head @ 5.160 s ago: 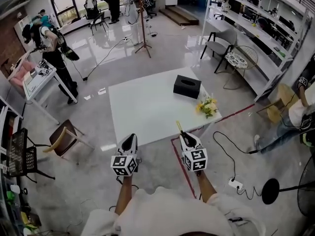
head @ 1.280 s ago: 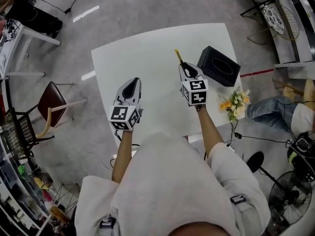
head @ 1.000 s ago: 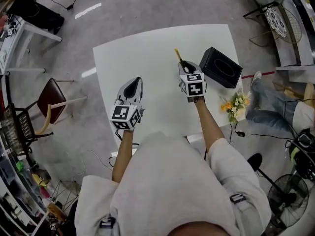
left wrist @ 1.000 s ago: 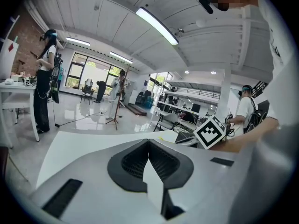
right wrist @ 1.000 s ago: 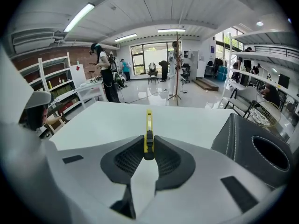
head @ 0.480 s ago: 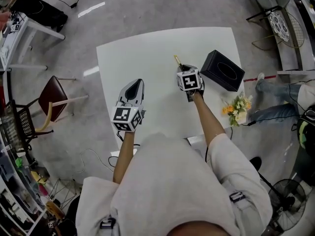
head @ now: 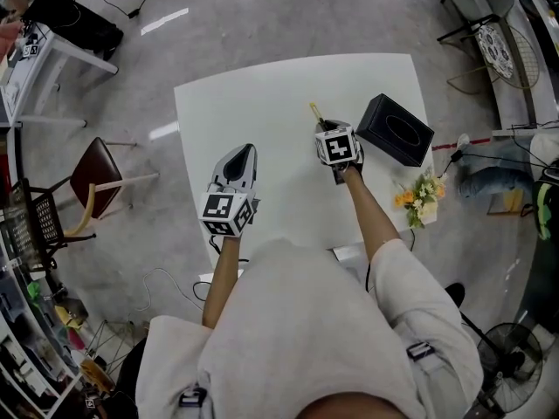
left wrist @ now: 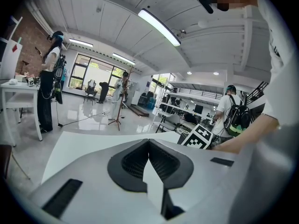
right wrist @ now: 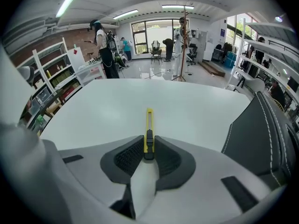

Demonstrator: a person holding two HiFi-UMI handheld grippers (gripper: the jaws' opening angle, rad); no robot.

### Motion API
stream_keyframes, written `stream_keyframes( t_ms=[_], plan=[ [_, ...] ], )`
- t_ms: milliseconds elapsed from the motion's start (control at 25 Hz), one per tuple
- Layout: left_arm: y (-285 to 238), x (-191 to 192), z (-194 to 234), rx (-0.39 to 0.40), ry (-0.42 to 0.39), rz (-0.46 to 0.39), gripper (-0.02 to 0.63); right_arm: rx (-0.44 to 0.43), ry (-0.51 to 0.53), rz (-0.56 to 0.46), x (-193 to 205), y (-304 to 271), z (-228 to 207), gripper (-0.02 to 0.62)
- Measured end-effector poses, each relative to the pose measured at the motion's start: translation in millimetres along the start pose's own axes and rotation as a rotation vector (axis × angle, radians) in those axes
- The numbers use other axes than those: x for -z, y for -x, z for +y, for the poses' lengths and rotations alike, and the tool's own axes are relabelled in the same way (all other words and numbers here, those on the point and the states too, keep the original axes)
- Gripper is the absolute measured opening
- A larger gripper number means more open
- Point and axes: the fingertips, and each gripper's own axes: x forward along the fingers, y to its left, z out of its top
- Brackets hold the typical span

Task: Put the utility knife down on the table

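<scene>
A slim yellow utility knife (right wrist: 149, 124) with a black slider sticks out forward from my right gripper (right wrist: 148, 149), whose pads are shut on its rear end. In the head view this gripper (head: 324, 129) points steeply down over the white table (head: 253, 112), and the knife's tip (head: 314, 110) shows just past it. Whether the tip touches the tabletop (right wrist: 140, 94) I cannot tell. My left gripper (head: 244, 152) hovers over the table's near left part, shut with nothing in it (left wrist: 148, 146).
A black tissue box (head: 395, 129) stands just right of the right gripper, looming large in the right gripper view (right wrist: 254, 134). A small bunch of flowers (head: 417, 197) sits at the table's near right corner. A brown chair (head: 96, 168) stands left of the table.
My right gripper has sunk toward the table with the knife and tipped more steeply down. The left gripper has stayed where it was.
</scene>
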Motion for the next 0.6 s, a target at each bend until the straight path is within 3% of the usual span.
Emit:
stream_keyframes(
  t_ms=[80,160,280,600],
  plan=[
    [1.6,-1.0,0.1,-0.002,-0.002,-0.002,0.02,-0.009,0.003,0.002,-1.4,3.7,0.6,0.085],
    [3.0,-1.6,0.7,-0.006,-0.005,-0.004,0.02,-0.03,0.011,0.005,-2.8,5.2,3.8,0.138],
    [5.6,-2.4,0.4,-0.007,-0.01,-0.009,0.02,-0.029,0.019,0.001,-2.2,5.8,4.2,0.162],
    [12.8,-8.6,-2.4,-0.013,-0.022,-0.032,0.02,-0.016,-0.007,-0.12,-11.9,33.1,-0.7,0.154]
  ],
)
